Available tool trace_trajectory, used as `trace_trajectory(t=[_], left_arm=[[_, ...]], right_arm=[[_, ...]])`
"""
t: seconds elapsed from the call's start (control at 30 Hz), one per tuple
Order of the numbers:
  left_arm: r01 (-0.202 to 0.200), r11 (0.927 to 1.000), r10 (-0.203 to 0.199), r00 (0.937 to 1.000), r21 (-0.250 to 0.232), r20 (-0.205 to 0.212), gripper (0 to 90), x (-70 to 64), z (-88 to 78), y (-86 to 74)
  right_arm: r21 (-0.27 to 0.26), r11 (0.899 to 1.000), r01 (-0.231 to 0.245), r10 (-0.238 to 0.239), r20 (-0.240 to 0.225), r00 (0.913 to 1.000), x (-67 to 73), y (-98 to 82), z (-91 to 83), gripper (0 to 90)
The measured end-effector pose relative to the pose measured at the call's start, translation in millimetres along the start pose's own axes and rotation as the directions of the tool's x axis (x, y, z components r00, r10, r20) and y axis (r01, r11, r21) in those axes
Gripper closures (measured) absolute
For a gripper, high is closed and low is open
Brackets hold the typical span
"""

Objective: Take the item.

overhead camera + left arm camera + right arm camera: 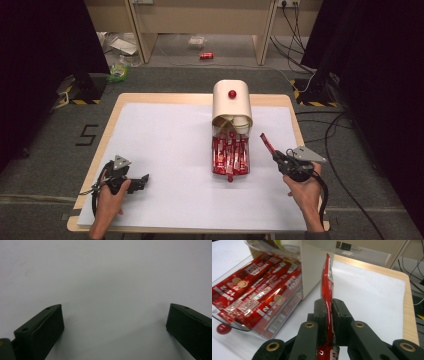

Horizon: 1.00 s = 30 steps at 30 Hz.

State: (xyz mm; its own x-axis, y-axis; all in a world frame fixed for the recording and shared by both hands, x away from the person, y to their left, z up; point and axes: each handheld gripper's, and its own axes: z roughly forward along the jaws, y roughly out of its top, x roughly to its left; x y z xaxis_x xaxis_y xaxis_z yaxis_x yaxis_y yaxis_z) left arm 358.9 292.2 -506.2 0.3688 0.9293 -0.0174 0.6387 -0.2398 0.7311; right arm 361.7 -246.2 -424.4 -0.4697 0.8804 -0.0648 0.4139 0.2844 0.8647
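Note:
A cream dispenser box (231, 102) with a red knob stands at the table's far middle, and its clear drawer (230, 159) is pulled out toward me, packed with several red sachets (259, 293). To the right of the drawer my right gripper (276, 156) is shut on one red sachet (266, 143), which sticks up from between its jaws (327, 277). My left gripper (142, 181) rests at the near left on the white sheet, held by a hand; its jaws stand wide apart with nothing between its pads (47, 327).
A white sheet (165, 145) covers most of the wooden table (295, 115). A red knob (222, 328) sits at the drawer's front. Cables (340, 145) trail over the floor to the right, and a small red can (206, 55) lies on the floor beyond the table.

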Motion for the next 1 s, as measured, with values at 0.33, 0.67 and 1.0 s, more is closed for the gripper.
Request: trace_trajectory(t=[0.33, 0.67, 1.0], left_arm=[[-0.001, 1.0, 0.001, 1.0, 0.0, 0.0, 0.8, 0.0, 0.0, 0.0], [0.0, 1.0, 0.0, 1.0, 0.0, 0.0, 0.7, 0.1, 0.1, 0.0], [0.0, 1.0, 0.0, 1.0, 0.001, -0.001, 0.6, 0.1, 0.2, 0.1]], right_arm=[[-0.011, 1.0, -0.027, 0.027, 0.034, 0.9991, -12.0, -5.0, 1.7, 82.6], [0.0, 0.999, -0.043, 0.043, 0.049, 0.9979, -16.8, -8.0, 17.0, 82.5], [0.0, 0.998, -0.063, 0.063, 0.078, 0.9949, -27.2, -13.0, 21.0, 82.3]])
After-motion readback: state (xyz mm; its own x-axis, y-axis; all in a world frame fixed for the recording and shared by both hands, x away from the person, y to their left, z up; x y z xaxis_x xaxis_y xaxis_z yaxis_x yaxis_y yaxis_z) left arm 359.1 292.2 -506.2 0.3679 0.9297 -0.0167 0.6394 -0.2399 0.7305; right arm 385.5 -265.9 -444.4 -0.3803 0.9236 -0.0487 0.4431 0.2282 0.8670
